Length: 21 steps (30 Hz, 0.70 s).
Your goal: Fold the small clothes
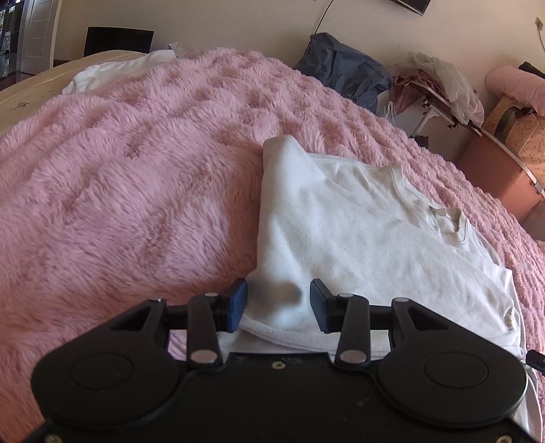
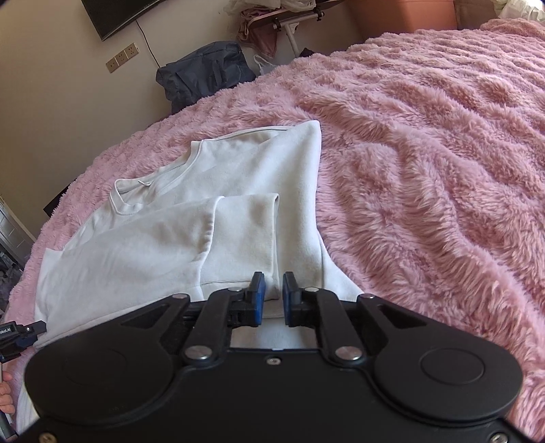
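Left black two-finger gripper with blue pads [image 1: 277,303]: jaws spread wide, released, a raised fold of the white soft cotton T-shirt [image 1: 357,231] sitting in the gap without being pinched. Right black two-finger gripper with blue pads [image 2: 272,298]: jaws drawn close but a narrow gap left between the pads, nothing clenched, hem edge of the same white T-shirt [image 2: 190,231] just ahead of and below the tips. One sleeve folded inward across the chest, its cuff lying just in front of the right pads; opposite side of the garment folded over into a long straight edge running away from the left pads. Ribbed neckline toward the far end, garment spread flat on the fluffy pink plush blanket [image 1: 136,170] covering the bed [image 2: 425,153]. Beyond the bed edge, a dark blue fabric bag [image 1: 344,68] against the cream wall, beside it a small table heaped with pale clothes [image 1: 442,81]. Another white cloth [image 1: 112,71] at the far side of the blanket. Dark flat screen [image 2: 115,13] mounted on the wall, wall sockets [image 2: 122,56] below it.
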Tool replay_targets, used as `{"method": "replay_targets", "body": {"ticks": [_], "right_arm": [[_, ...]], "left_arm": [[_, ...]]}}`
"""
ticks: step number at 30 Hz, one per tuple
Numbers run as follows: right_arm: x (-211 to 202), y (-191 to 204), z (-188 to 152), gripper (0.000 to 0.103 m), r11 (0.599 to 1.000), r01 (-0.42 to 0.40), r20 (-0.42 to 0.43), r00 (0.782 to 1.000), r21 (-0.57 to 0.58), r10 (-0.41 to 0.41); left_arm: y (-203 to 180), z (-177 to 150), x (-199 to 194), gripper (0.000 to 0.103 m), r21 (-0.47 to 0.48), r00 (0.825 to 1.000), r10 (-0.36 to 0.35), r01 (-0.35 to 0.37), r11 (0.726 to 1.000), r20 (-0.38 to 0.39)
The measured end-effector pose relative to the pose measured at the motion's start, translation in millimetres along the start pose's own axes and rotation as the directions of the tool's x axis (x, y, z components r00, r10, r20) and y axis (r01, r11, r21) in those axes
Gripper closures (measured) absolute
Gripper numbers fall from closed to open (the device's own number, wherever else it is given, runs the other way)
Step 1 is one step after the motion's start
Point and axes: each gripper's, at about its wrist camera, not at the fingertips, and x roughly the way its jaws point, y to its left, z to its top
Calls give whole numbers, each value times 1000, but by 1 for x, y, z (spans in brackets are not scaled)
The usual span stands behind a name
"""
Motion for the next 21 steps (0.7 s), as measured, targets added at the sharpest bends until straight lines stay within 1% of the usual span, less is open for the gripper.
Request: {"method": "replay_targets", "body": {"ticks": [1,4,6,7,9,11,13,16,18,20,21], "right_arm": [[-7,1,1,87,1000,-2,9,1000,-2,2],[-29,6,2,87,1000,-19,23,1000,-17,20],[-45,10,-1,87,999,-36,30,999,-24,37],[-51,11,-3,87,999,-42,33,999,-28,42],[-67,14,-9,87,998,-53,37,998,-38,54],[-82,16,-19,86,997,-62,34,997,-46,63],[-93,16,-27,84,996,-63,28,998,-60,65],[-102,13,-40,82,997,-47,9,999,-68,48],[-101,11,-46,82,997,-35,-16,999,-67,34],[-98,10,-47,82,997,-37,-28,999,-69,35],[-96,10,-46,82,996,-39,-24,999,-75,38]], "left_arm": [[-5,3,-6,59,11,999,-32,32,999,19],[-17,14,-11,58,65,992,-99,94,993,81],[-22,23,-4,57,76,985,-137,130,989,102],[-24,27,6,56,70,984,-145,138,988,102],[-25,36,26,56,63,988,-132,127,990,83],[-22,41,52,56,34,997,-68,66,997,32],[-17,39,68,56,2,999,-53,53,999,6],[-20,35,73,56,44,999,-37,36,998,8],[-21,39,66,56,41,998,-53,53,998,15],[-17,45,56,55,29,994,-102,101,994,29],[-14,48,49,55,31,991,-124,123,992,50]]}}
